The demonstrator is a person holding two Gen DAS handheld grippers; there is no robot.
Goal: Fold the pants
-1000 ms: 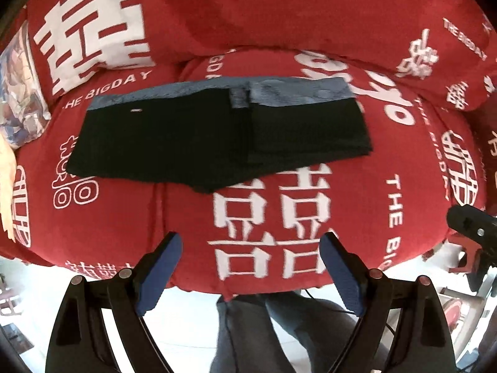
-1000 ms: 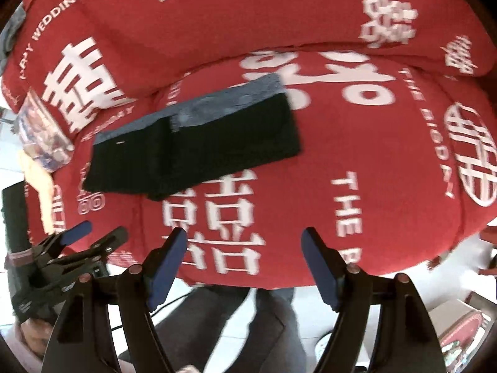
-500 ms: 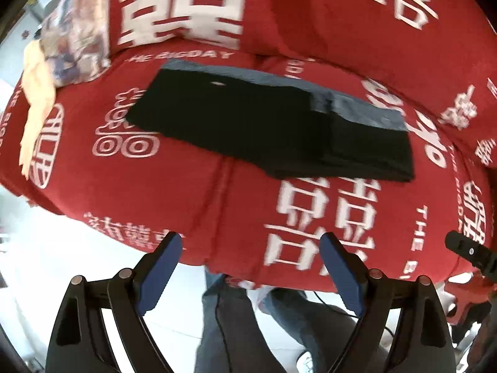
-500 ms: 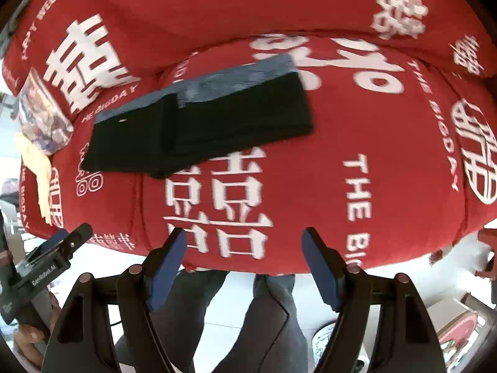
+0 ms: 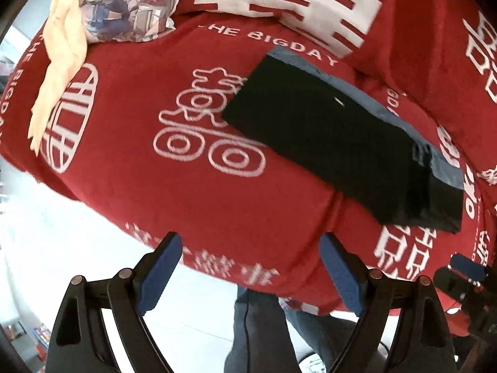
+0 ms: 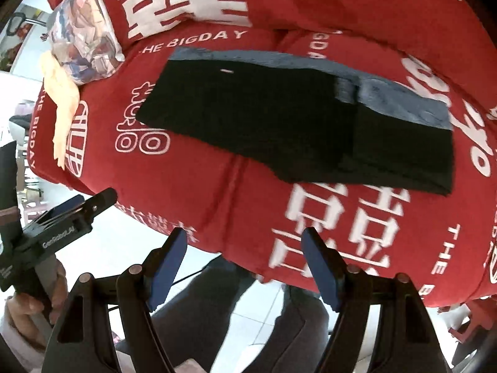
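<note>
A big red sofa (image 6: 217,186) with white letters and signs on its cover fills the room, and a pale tiled floor (image 5: 62,233) shines below its front edge. The black pants (image 6: 279,118) lie folded flat on the seat, with a blue-grey band (image 6: 403,102) running along their far edge. One end of the pants is folded over, so that part looks thicker. A cushion with a cartoon picture (image 6: 84,43) leans in the left corner of the sofa, and a soft yellow cloth (image 6: 62,105) hangs down just beside it. The left gripper (image 5: 250,272) is out in front of the seat edge, well apart from the pants, and its two blue-padded fingers (image 5: 158,275) are spread wide with nothing between them. The right gripper (image 6: 243,267) is also in front of the seat edge, near the middle of the pants, and its blue fingers (image 6: 167,264) are spread wide too, holding nothing. The person's legs in grey trousers (image 6: 217,304) show below the grippers, close to the sofa front.
</note>
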